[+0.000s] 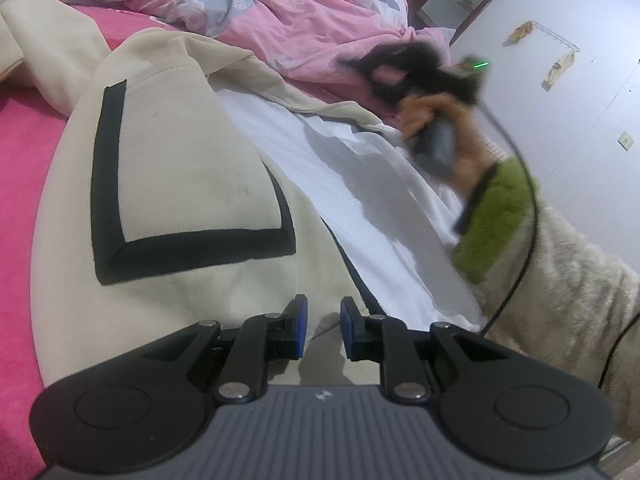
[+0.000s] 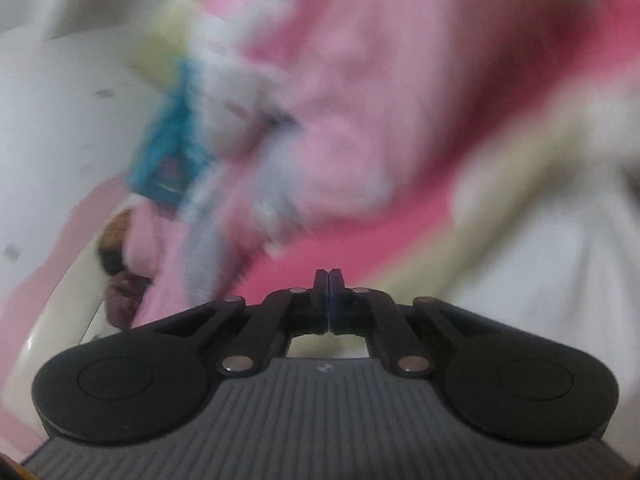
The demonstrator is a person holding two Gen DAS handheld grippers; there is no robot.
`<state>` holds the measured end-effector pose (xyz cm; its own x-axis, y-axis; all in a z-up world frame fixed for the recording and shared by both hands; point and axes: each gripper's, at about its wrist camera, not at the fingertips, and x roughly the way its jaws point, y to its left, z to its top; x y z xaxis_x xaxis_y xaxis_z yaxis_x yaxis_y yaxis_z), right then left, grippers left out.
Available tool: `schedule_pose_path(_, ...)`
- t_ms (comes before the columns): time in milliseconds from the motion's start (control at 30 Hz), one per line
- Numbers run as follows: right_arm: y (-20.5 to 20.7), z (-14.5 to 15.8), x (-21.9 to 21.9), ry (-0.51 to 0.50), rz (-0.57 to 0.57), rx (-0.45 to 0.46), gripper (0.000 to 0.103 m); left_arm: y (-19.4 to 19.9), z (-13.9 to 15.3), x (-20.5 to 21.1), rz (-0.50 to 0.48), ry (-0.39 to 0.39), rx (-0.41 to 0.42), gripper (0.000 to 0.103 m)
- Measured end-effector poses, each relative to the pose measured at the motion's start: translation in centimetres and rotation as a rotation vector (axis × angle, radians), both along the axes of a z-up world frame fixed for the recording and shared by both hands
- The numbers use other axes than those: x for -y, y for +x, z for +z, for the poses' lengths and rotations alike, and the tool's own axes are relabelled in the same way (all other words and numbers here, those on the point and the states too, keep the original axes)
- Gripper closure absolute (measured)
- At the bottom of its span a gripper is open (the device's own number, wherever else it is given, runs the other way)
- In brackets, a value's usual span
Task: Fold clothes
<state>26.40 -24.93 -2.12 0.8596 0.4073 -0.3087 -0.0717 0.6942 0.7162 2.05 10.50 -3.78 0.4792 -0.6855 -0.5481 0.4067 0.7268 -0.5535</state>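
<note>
Cream sailor-collar top (image 1: 180, 184), spread on the pink bedsheet (image 1: 24, 200) with white lining up: left gripper (image 1: 323, 330) slightly parted, gripping nothing, right gripper (image 2: 329, 300) clenched empty; best pinch one edge cleanly before drawing the fold across.

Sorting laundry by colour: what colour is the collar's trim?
Black trim on cream, clearest in left wrist view.
</note>
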Motion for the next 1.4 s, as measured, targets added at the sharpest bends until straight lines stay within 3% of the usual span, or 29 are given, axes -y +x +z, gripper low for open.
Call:
schedule_pose_path(67, -1.5, 3.2, 0.6, -0.053, -0.002, 0.128, 0.103, 0.0, 0.0, 0.1, 0.001, 0.000, 0.001, 0.084)
schedule_pose_path(133, -1.7, 5.0, 1.1, -0.049, 0.014, 0.157, 0.103, 0.1, 0.0, 0.2, 0.001, -0.001, 0.001, 0.084)
schedule_pose_path(267, -2.3, 4.4, -0.9, -0.064, 0.159, 0.018, 0.100, 0.1, 0.0, 0.3, 0.001, -0.003, 0.002, 0.083)
schedule_pose_path(467, -7.8, -0.8, -4.2, -0.025, 0.378, -0.269, 0.095, 0.1, -0.2, 0.8, -0.005, 0.017, 0.027, 0.083)
schedule_pose_path(700, -19.9, 0.1, -1.1, -0.040, 0.426, -0.258, 0.080, -0.1, 0.1, 1.2, 0.006, 0.040, 0.040, 0.081)
schedule_pose_path(800, -24.0, 0.1, -0.5, -0.039, 0.461, -0.239, 0.079, -1.8, 1.9, 1.1, 0.059, 0.111, 0.110, 0.067)
schedule_pose_path(867, -25.9, -0.1, -0.9, -0.047, 0.493, -0.230, 0.079, -3.7, 3.1, 0.4, 0.083, 0.125, 0.138, 0.064)
schedule_pose_path(1100, -27.8, -3.4, -3.8, -0.160, 0.540, -0.259, 0.078, -8.9, 4.1, -2.4, 0.252, 0.228, 0.056, 0.063)
schedule_pose_path(1300, -27.8, -5.0, -4.0, -0.098, 0.517, -0.233, 0.082, -10.5, 2.4, -6.7, 0.455, 0.157, -0.069, 0.064)
schedule_pose_path(1400, -27.9, -5.0, -4.1, -0.099, 0.507, -0.227, 0.089, -10.8, 1.7, -8.2, 0.477, 0.093, -0.090, 0.064)
